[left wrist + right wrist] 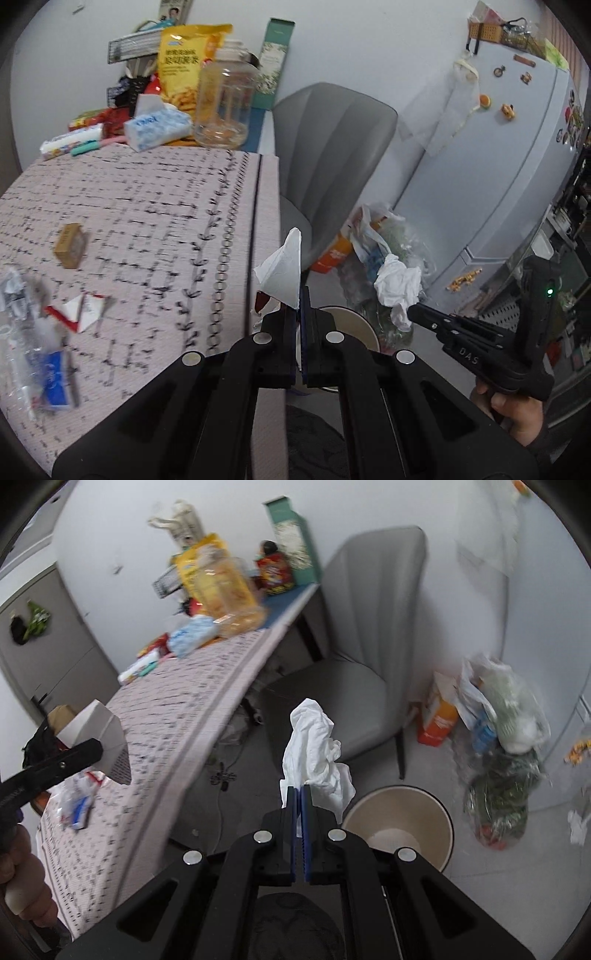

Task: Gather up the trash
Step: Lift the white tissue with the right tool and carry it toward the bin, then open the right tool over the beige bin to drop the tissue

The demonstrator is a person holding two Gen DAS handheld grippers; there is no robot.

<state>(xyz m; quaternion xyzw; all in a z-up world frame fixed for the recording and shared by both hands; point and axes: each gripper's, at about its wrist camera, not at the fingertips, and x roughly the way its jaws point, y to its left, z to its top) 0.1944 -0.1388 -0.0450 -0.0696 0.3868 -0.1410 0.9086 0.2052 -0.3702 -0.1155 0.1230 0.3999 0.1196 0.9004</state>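
Note:
My left gripper [299, 308] is shut on a folded white carton scrap [284, 266] just past the table's right edge. In the right wrist view that gripper [96, 752] comes in from the left with the white carton scrap [99, 727]. My right gripper [299, 790] is shut on a crumpled white tissue [314, 753], held above and left of a round beige bin [369, 812] on the floor. From the left wrist view, the right gripper [415, 314] holds the tissue [399, 284] over the bin [360, 321], which my own fingers partly hide.
On the patterned tablecloth [166, 229] lie a small brown box [70, 245], a red-and-white pack [81, 312] and plastic wrappers with a blue pack [51, 384]. A grey chair [351, 686] stands behind the bin. Full bags [506, 738] lean by the fridge [517, 155].

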